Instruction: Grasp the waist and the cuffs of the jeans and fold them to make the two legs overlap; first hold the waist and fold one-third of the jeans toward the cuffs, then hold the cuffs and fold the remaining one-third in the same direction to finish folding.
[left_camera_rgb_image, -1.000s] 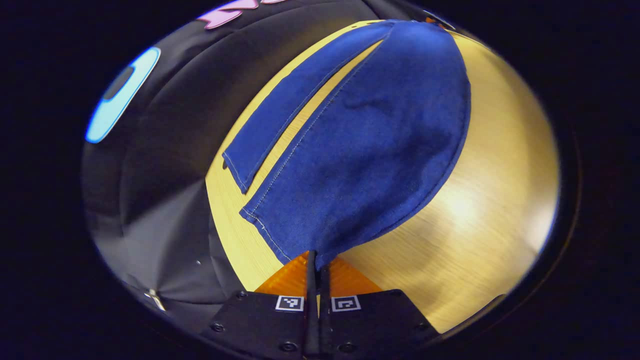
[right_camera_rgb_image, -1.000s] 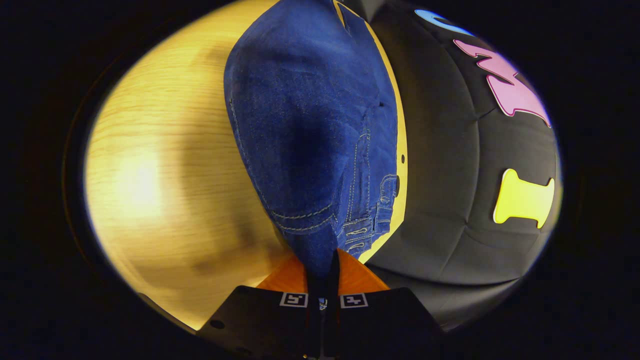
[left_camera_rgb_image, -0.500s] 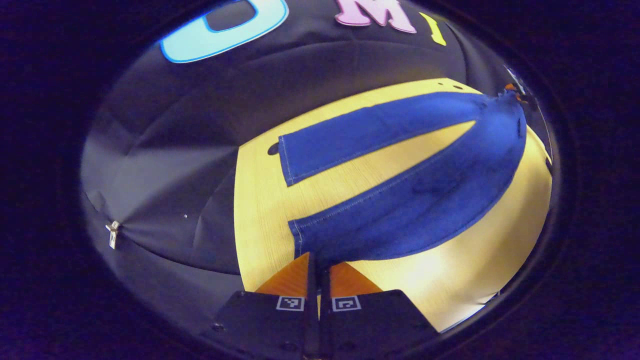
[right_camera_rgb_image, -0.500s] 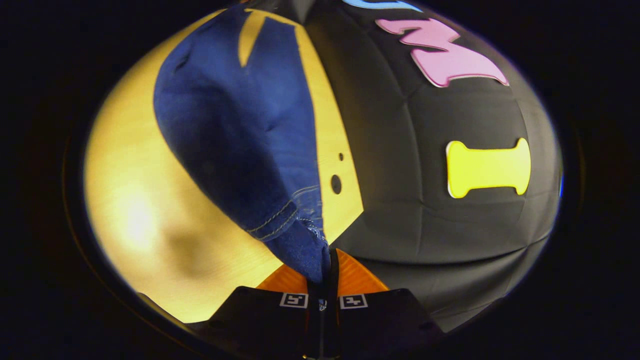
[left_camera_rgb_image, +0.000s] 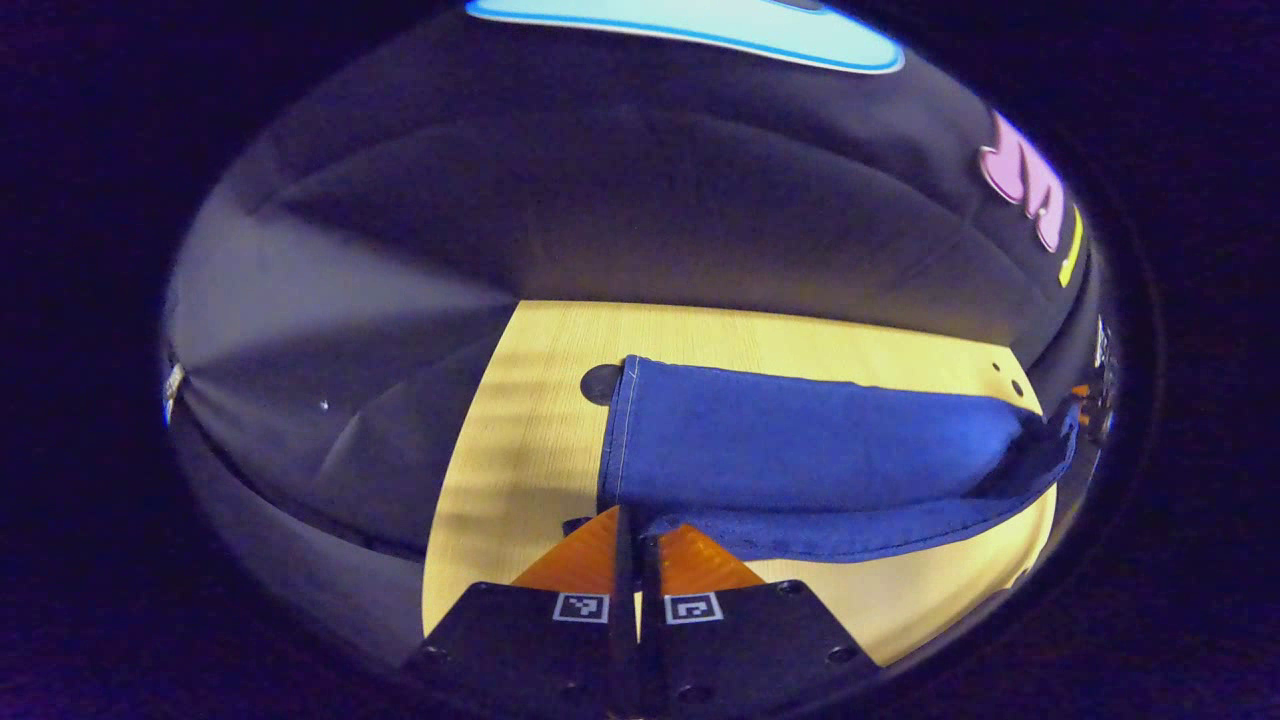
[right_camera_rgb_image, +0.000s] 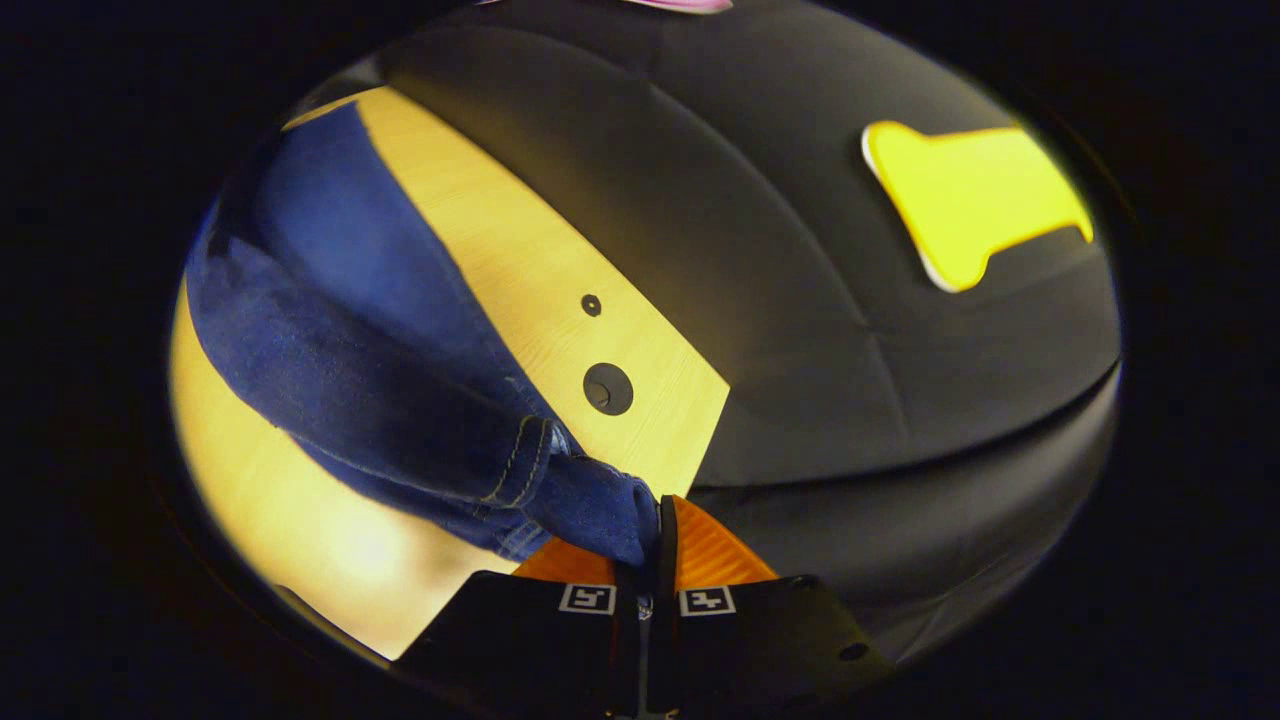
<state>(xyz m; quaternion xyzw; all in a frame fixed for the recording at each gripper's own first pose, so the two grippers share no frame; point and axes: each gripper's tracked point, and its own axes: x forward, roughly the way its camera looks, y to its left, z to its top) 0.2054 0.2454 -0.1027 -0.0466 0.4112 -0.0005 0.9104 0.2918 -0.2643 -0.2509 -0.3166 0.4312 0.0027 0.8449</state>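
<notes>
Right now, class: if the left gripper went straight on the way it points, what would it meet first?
The jeans: the left gripper already pinches their near edge, and the leg on the table lies directly ahead. Depth is uncertain.

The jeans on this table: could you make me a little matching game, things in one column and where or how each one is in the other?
Things:
1. left gripper
2. right gripper
3. jeans leg
4. round hole

States:
A. set in the wooden table, near its corner
B. pinching the cuff end
C. lying flat on the table
D. pinching the waist end

Pairs: 1-B, 2-D, 3-C, 4-A
</notes>
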